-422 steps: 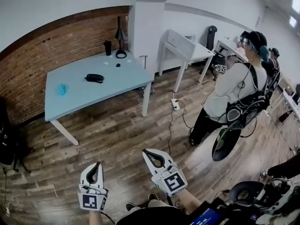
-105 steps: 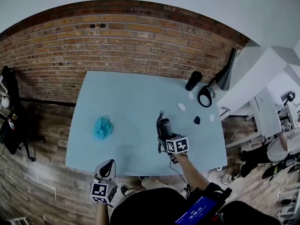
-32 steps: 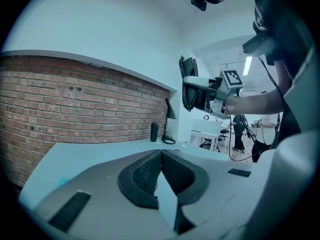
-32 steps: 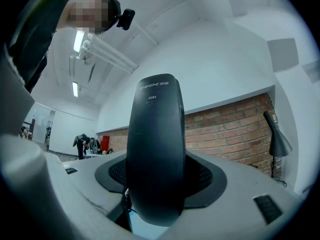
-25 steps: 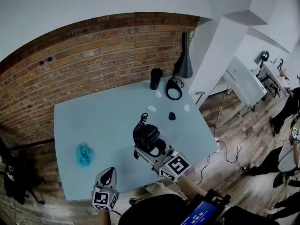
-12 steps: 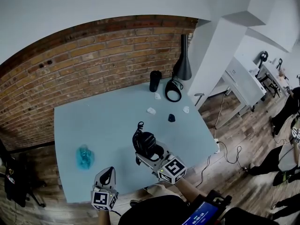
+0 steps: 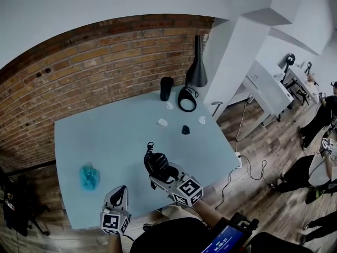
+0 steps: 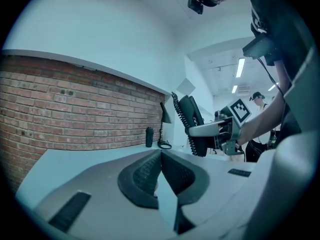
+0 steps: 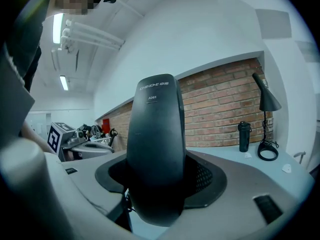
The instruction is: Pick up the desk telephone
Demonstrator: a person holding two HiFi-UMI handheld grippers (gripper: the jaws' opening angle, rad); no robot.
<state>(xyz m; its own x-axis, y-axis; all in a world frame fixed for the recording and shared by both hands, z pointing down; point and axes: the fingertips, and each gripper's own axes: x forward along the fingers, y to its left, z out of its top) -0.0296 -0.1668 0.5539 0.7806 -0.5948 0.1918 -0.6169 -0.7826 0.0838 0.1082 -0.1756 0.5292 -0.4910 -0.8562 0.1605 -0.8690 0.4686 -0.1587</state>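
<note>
Left tool (image 7: pixel 118 194) has its jaws together with nothing in them, by the counter's (image 7: pixel 105 136) near edge. Right tool (image 7: pixel 160 175) is clamped on the desk telephone (image 7: pixel 154 162), which sticks up just past its tips.

Blue table (image 7: pixel 105 136), black cup (image 7: pixel 166 88), lamp (image 7: pixel 186 99), teal object (image 7: pixel 89 176)

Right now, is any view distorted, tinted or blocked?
Head view: sharp, evenly lit, but fisheye bows the brick wall. Left gripper view: bluish cast, dark corners. Right gripper view: the gripped telephone blocks the centre; ceiling lights shine bright upper left.
</note>
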